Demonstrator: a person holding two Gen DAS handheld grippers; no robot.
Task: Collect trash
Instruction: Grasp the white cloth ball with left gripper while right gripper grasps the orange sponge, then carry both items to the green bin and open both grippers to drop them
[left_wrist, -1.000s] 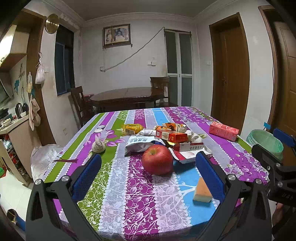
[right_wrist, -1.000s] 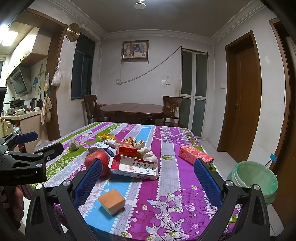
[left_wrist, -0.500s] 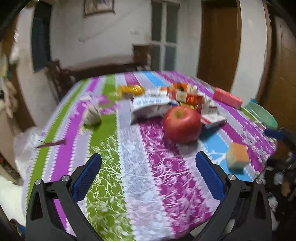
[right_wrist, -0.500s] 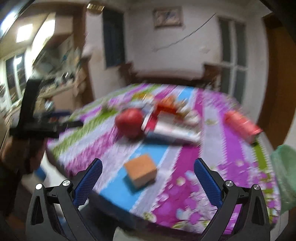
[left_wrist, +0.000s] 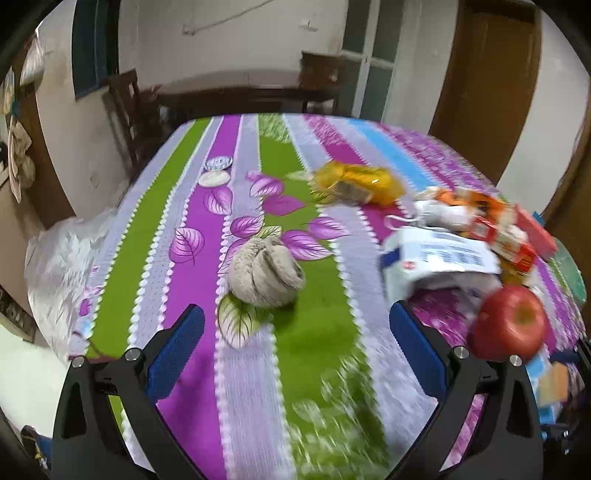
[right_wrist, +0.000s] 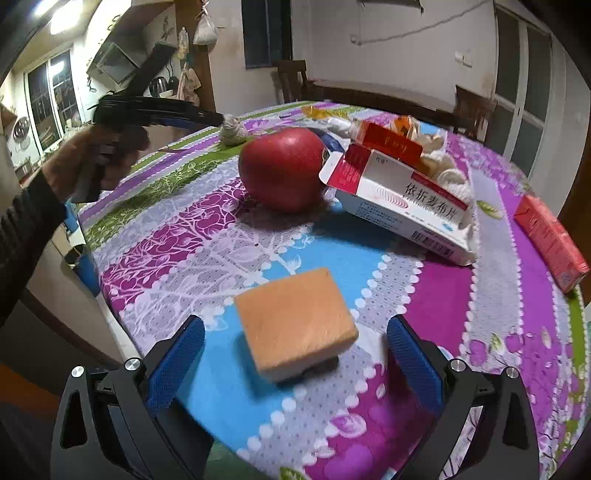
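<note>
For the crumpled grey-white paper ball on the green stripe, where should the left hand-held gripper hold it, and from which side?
Grip the crumpled paper ball across its rounded middle, coming from the near table edge, where the open left hand-held gripper already faces it. It lies alone on the tablecloth, apart from the other items, so both sides look free for the fingers. The folds should compress, so close gently.

Loud striped tabletop (right_wrist: 207, 221) in purple, green, blue and grey with leaf prints. Red apple (right_wrist: 282, 168), orange sponge (right_wrist: 295, 321), white-and-red box (right_wrist: 399, 203), yellow wrapper (left_wrist: 358, 182), beige crumpled wad (left_wrist: 264, 273).
</note>
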